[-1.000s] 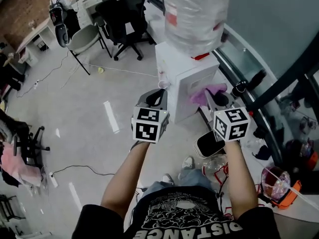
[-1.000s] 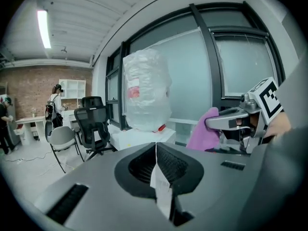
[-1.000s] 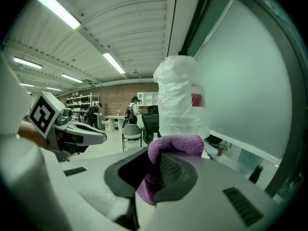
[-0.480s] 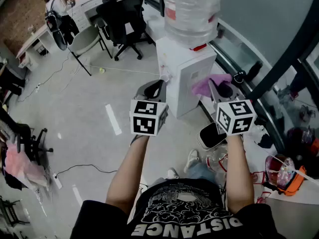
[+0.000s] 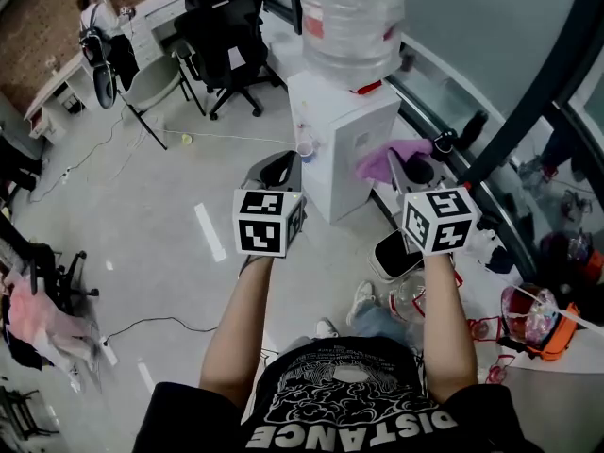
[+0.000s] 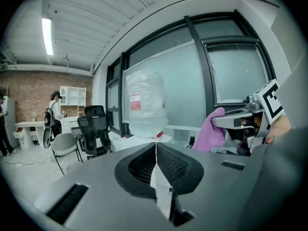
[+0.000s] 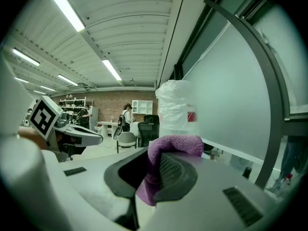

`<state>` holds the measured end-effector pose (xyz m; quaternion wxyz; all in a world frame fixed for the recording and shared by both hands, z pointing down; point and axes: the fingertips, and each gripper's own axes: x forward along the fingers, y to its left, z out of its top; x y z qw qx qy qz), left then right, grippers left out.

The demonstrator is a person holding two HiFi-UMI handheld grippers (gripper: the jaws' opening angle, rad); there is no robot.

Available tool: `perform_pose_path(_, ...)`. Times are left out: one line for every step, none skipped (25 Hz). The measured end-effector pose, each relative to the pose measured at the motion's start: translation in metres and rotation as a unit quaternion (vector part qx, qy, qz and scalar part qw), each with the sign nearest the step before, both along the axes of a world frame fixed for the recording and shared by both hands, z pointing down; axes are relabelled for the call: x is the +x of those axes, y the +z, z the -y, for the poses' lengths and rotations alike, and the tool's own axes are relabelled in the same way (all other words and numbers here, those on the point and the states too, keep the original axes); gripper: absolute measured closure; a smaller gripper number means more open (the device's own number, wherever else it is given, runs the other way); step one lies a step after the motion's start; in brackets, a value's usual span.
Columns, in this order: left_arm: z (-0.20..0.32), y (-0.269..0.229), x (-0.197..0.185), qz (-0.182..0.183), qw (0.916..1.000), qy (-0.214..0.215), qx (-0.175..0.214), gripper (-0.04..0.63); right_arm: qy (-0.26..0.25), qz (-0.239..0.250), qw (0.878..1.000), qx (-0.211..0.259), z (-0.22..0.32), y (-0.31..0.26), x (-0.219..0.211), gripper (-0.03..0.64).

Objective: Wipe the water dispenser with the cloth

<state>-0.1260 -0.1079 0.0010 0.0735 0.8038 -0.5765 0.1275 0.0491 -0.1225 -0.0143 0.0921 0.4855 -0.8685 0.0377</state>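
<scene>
**A:** What is left of the water dispenser (image 5: 340, 144)?

**B:** The left gripper (image 5: 281, 166), near its front corner, jaws pressed together on nothing.

**A:** And the cloth?

**B:** The purple cloth (image 5: 381, 162) is at the dispenser's right face, clamped in the right gripper (image 5: 404, 166); contact is unclear. It looks soft, light and floppy, so a bunched fold should hold best.

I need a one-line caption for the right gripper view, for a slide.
Right gripper shut on a purple cloth, with the dispenser's water bottle ahead of it.
</scene>
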Motion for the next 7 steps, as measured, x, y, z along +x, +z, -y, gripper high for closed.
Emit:
perform_pose_path(-0.0004, 0.0003, -0.0002, 0.0, 1.0, 0.001, -0.001, 0.568, 0.0, 0.001, 1.0, 0.0, -0.0001, -0.0009, -0.0013, 0.575)
perform_pose_path(-0.0005, 0.0005, -0.0003, 0.0, 1.0, 0.002, -0.001, 0.568, -0.001, 0.002, 1.0, 0.001, 0.0001, -0.0019, -0.0024, 0.575)
perform_pose_path(-0.0003, 0.0008, -0.0005, -0.001, 1.0, 0.002, -0.001, 0.568, -0.001, 0.001, 1.0, 0.002, 0.0005, -0.0026, -0.0033, 0.575)
perform_pose_path(0.0, 0.0012, -0.0006, -0.001, 1.0, 0.001, -0.002, 0.568, -0.002, 0.0, 1.0, 0.002, 0.001, -0.0028, -0.004, 0.575)
perform_pose_path(0.0003, 0.0017, -0.0006, -0.002, 1.0, 0.001, -0.002, 0.568, -0.002, -0.002, 1.0, 0.002, 0.0015, -0.0025, -0.0044, 0.575)
perform_pose_path(0.0007, 0.0023, -0.0005, -0.002, 1.0, 0.001, -0.002, 0.568, -0.001, -0.002, 1.0, 0.003, 0.002, -0.0021, -0.0048, 0.575)
perform_pose_path(0.0011, 0.0029, -0.0003, -0.003, 1.0, 0.001, -0.002, 0.568, -0.001, -0.003, 1.0, 0.003, 0.0026, -0.0016, -0.0051, 0.575)
